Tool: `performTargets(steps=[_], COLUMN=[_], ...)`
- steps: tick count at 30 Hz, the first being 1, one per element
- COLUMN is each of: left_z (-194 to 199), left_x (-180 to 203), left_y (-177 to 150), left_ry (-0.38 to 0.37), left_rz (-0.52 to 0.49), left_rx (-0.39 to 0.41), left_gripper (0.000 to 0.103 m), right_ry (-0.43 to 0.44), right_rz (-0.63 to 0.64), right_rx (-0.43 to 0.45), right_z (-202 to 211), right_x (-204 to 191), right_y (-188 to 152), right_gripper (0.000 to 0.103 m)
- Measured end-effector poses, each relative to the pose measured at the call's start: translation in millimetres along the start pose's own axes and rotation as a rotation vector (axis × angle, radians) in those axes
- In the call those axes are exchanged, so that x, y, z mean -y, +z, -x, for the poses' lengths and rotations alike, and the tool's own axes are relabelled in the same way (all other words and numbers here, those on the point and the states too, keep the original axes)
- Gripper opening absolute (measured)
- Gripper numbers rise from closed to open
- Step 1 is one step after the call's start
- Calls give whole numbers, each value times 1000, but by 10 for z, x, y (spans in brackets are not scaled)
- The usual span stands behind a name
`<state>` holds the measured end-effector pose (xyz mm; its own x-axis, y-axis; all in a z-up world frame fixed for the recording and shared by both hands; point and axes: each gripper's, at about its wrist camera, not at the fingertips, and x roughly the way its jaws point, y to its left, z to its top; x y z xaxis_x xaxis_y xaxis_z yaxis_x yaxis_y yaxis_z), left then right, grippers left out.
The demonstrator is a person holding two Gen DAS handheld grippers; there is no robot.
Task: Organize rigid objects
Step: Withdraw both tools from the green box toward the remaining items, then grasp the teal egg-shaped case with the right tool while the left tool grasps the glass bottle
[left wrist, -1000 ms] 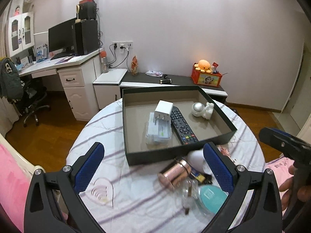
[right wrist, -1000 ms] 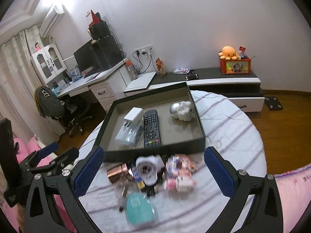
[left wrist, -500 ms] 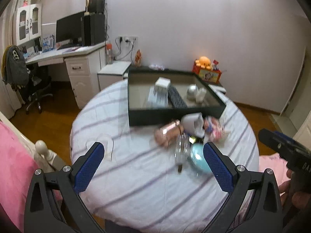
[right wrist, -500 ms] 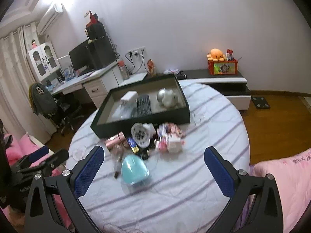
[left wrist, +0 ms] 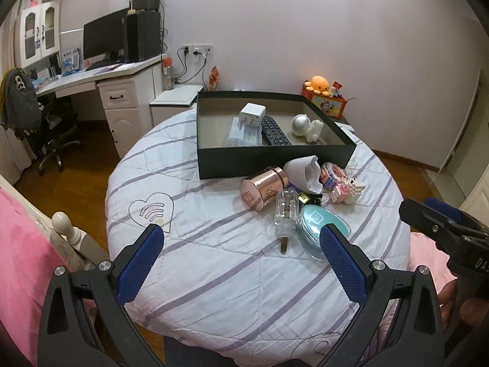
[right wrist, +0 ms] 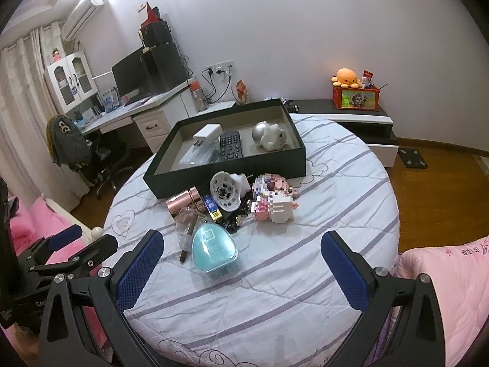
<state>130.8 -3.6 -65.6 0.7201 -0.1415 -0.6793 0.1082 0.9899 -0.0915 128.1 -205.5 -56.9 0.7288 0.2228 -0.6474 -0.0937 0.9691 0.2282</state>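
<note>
Ahead of both pairs of fingers spreads the round surface (left wrist: 214,263) under a white cloth with purple stripes, the largest thing in view. Far beyond the fingertips, at its back edge, sits the dark open box (right wrist: 232,165); inside lie a black remote (right wrist: 231,146), a white charger block (left wrist: 252,113) atop a clear packet, and a silver-and-white figurine (right wrist: 270,136). Between the box and the fingers, the loose things crowd together: a white dome-shaped gadget (right wrist: 225,190) touching the box's near wall, a pink-and-white brick model (right wrist: 275,197) just beside it, a copper can (left wrist: 264,186) on its side, a teal egg-shaped case (right wrist: 214,252) nearest the fingers, a clear bottle (left wrist: 285,212) lying against the can, and a small yellow-tipped piece among dark bits, too tangled to name.

The left gripper (left wrist: 241,257) is released, its blue-padded fingers (left wrist: 139,260) spread wide and grasping nothing; the teal case lies just by its right-hand fingertip. The right gripper (right wrist: 241,258) is likewise released, with the teal case between its fingers, untouched.

Around stand a white desk (left wrist: 101,82) with a monitor (left wrist: 105,38), a low cabinet bearing an orange octopus plush (right wrist: 345,77), pink bedding and wood floor.
</note>
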Motion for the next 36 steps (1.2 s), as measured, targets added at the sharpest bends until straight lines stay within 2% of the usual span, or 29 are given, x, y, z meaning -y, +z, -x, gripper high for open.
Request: performTargets(steps=[6, 16, 21, 23, 26, 27, 28, 30, 36], left_z=[-135, -504, -651, -699, -762, -770, -783, -796, -862], left_x=[3, -86, -185, -201, -184, -164, -129, -80, 47], left_y=[-28, -98, -109, -113, -106, -103, -98, -93, -48], left_ry=[18, 77, 71, 68, 50, 46, 41, 30, -12], left_rz=[-7, -25, -18, -21, -25, -29, -38, -49, -62], left_rx=[-21, -81, -107, -113, -121, -122, -121, -120, -121], left_gripper=[103, 103, 103, 103, 103, 103, 103, 103, 103], right_ry=[0, 28, 41, 51, 61, 65, 82, 130, 100], right_rz=[25, 79, 111, 124, 161, 171, 171, 161, 165], right_rx=[-47, -163, -213, -223, -235, -229, -218, -219, -219], right_z=[-188, -740, -981, -1064, -1173, -1177, -1165, -1142, -1054], right_x=[-37, -99, -113, -121, -163, -174, -181, -191, -90], right_y=[-57, -170, -194, -206, -243, -250, -247, -232, -212], right_gripper=[103, 103, 103, 100, 91, 83, 69, 58, 58])
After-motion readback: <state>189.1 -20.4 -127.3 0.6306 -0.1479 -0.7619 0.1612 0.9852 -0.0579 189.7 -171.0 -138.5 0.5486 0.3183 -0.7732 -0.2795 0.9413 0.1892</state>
